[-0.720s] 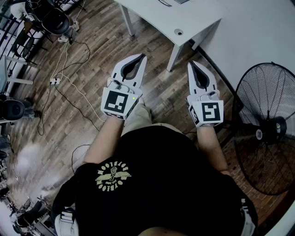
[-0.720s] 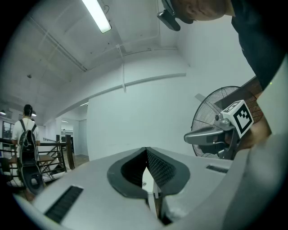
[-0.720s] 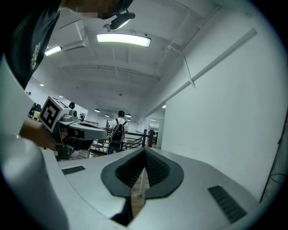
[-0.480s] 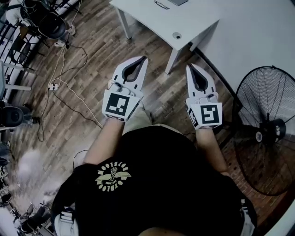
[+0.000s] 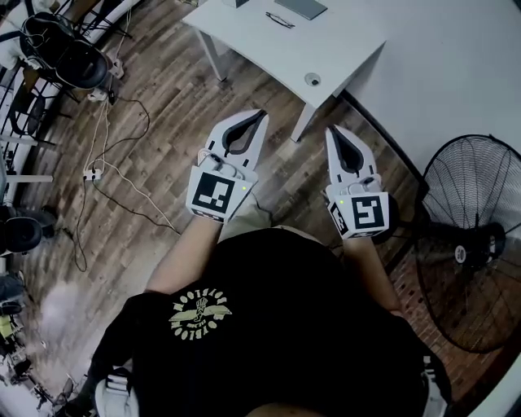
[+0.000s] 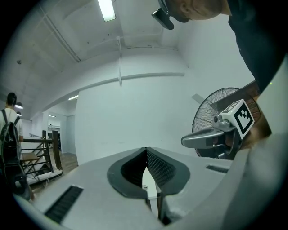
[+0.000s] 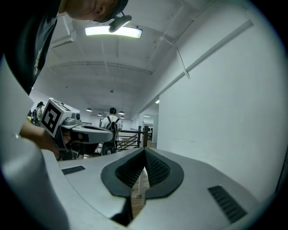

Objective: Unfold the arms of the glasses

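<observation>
Since the earlier frame, more of the white table [image 5: 346,37] has come into the upper middle of the head view, and your two grippers sit slightly lower in it. On that table lie what seem to be the glasses [image 5: 279,19], a small dark shape beside a flat grey item [image 5: 301,6] cut by the top edge. Your left gripper [image 5: 261,115] and right gripper [image 5: 331,130] hover over the wood floor [image 5: 163,98], well apart from the glasses. Each has its jaws pressed together with nothing between them. Each marker cube [image 5: 216,194] bears a black-and-white square code. Your black shirt carries a pale emblem [image 5: 199,312] whose lettering is too small to read.
</observation>
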A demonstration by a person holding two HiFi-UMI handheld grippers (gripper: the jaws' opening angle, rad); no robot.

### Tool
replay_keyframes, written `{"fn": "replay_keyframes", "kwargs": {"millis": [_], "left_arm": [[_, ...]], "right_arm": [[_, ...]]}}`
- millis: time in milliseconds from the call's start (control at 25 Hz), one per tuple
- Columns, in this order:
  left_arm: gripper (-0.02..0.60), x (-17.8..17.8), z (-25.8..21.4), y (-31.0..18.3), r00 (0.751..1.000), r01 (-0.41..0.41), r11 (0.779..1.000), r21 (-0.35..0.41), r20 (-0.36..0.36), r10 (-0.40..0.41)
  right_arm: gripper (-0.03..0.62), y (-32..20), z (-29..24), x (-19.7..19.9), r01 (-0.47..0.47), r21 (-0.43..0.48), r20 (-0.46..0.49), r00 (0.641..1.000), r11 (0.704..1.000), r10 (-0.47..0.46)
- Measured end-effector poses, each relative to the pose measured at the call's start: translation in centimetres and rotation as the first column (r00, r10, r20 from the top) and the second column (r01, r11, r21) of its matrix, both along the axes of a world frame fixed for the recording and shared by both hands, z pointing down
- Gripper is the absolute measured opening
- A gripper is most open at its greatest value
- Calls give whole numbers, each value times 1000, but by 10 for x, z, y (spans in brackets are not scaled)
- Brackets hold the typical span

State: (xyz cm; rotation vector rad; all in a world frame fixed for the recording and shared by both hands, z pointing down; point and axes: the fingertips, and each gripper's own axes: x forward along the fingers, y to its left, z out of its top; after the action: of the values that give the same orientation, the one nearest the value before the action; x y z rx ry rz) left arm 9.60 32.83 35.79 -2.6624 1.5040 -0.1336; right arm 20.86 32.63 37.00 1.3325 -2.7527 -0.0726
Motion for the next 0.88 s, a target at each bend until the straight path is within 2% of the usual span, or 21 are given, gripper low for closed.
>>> {"fn": "replay_keyframes", "kwargs": {"millis": [280, 600, 880], "left_arm": [[6, -44, 5, -35, 1000, -12, 999, -33, -17, 11], [6, -95, -10, -67, 999, -22, 1000, -9, -45, 21], [6, -115, -15, -84, 997, -36, 999, -6, -64, 35]], "right_arm": [[-2, -35, 1, -38, -18, -28, -14, 1000, 999, 18], [-2, -65, -12, -92, -24, -13, -31, 999, 1000, 23], [-2, -73, -18, -108, -46, -17, -40, 998, 999, 45]]}}
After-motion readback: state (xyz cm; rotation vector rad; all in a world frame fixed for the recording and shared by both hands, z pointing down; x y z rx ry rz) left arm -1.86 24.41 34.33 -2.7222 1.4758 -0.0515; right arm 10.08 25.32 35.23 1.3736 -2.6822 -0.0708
